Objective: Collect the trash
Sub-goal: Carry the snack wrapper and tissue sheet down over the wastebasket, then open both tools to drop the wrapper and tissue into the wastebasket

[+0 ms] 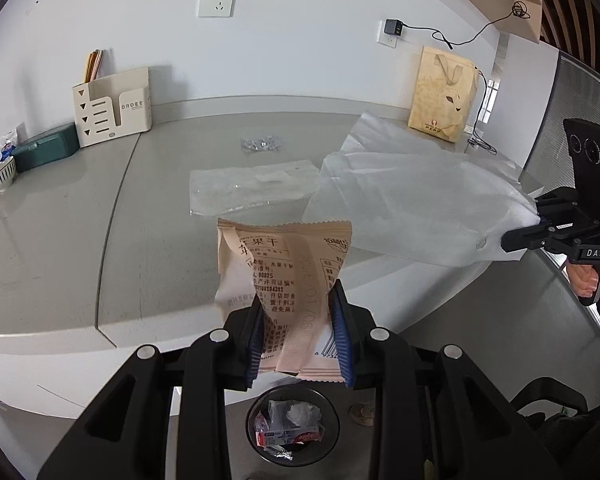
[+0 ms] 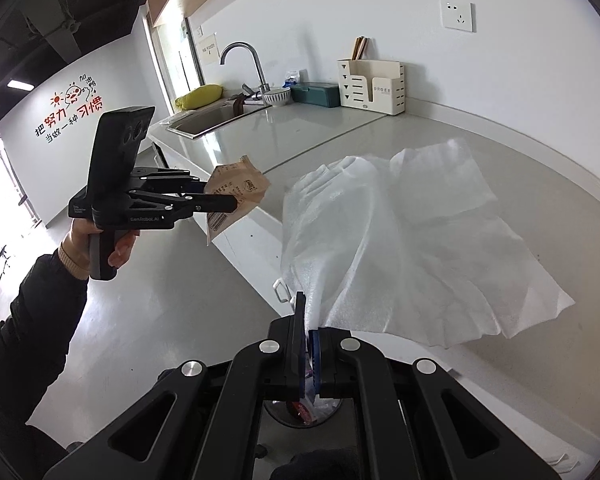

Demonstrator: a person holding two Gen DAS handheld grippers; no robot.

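Observation:
My left gripper (image 1: 302,332) is shut on a beige snack packet (image 1: 284,272), held upright off the counter's front edge; the same packet (image 2: 236,192) shows in the right wrist view, pinched by that gripper (image 2: 230,203). My right gripper (image 2: 307,340) is shut on a corner of a large white foam sheet (image 2: 412,248), which hangs out over the counter; the left wrist view has this sheet (image 1: 412,208) and gripper (image 1: 540,226) at the right. Directly below both grippers stands a round trash bin (image 1: 292,428) with wrappers inside. A clear plastic bag (image 1: 252,192) and a small crumpled clear wrapper (image 1: 260,144) lie on the counter.
A grey counter (image 1: 60,220) runs along a white wall. On it stand a cream organiser (image 1: 112,108), a green box (image 1: 46,146), a striped bowl (image 1: 2,174) and a tan paper bag (image 1: 440,96). A sink (image 2: 216,118) with tap lies further left. A person's hand (image 2: 120,252) holds the left gripper.

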